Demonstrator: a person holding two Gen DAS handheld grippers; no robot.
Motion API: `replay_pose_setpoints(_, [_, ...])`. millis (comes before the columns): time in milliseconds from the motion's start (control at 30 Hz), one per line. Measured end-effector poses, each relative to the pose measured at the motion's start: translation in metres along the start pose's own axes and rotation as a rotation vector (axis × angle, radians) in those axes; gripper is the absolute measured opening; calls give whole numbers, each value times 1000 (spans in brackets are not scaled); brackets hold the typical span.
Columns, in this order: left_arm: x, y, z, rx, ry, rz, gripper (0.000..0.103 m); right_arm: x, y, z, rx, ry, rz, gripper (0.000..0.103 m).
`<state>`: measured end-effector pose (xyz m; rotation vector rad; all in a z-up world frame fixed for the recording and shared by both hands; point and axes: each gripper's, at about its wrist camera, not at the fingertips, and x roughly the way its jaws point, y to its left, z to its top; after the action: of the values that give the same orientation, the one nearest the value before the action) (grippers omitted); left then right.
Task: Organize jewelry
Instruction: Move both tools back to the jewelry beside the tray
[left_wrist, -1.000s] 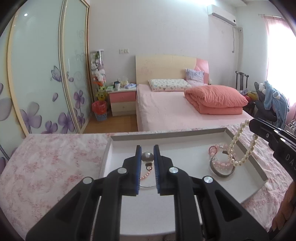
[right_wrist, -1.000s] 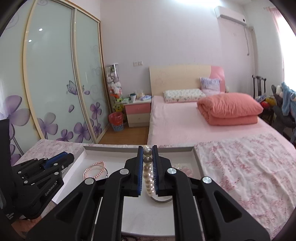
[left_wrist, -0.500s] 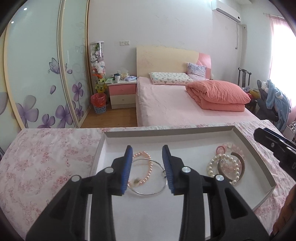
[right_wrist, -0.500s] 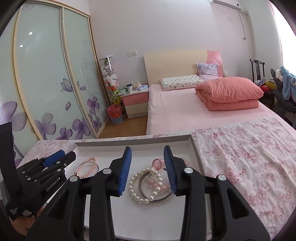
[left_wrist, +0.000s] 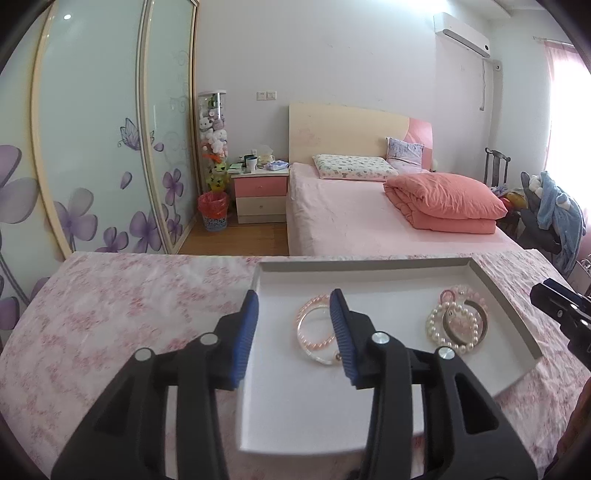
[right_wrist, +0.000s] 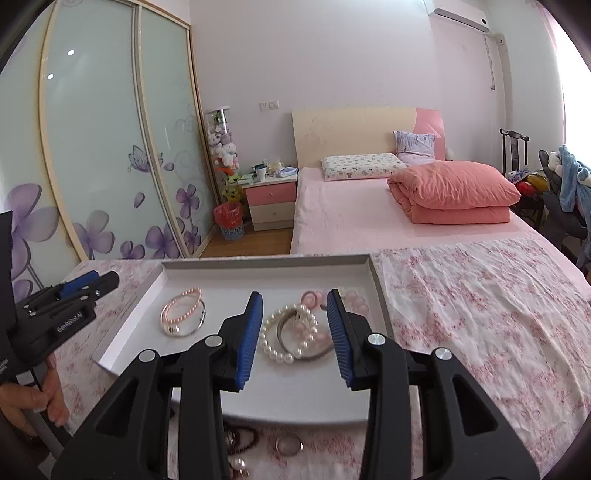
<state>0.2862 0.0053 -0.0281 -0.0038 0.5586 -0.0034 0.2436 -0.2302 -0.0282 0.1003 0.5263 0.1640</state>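
The shallow white rectangular tray (right_wrist: 376, 280) is bare along its near half. A pink bead bracelet with a thin silver bangle (right_wrist: 183, 313) takes its far left, a white pearl strand heaped on pink pieces (right_wrist: 291, 332) its far right, a bare lane between. Small rings and dark beads (right_wrist: 258, 443) clutter the floral tablecloth (right_wrist: 480, 332) just before the tray's near rim.

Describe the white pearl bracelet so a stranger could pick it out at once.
Find the shallow white tray on the floral pink cloth. Look at its right-hand cluster: the white pearl bracelet lies over a grey bangle. Its beads are large and white; the left-side pink bead bracelet has small pink ones.
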Motion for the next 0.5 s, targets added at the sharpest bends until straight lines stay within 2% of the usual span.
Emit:
replay_pose_setpoints(200, [-31,15,-28,27,29,12,51,-13,-4,-23,-25,73,0,38])
replay_pose_setpoints(333, [-47,21,-49,55,59,12,63,-10,-8,-45,-45,185,21,38])
replay_pose_setpoints(500, [-56,27,-67,57,105,-4,70,1,-2,-67,-98,299,28,38])
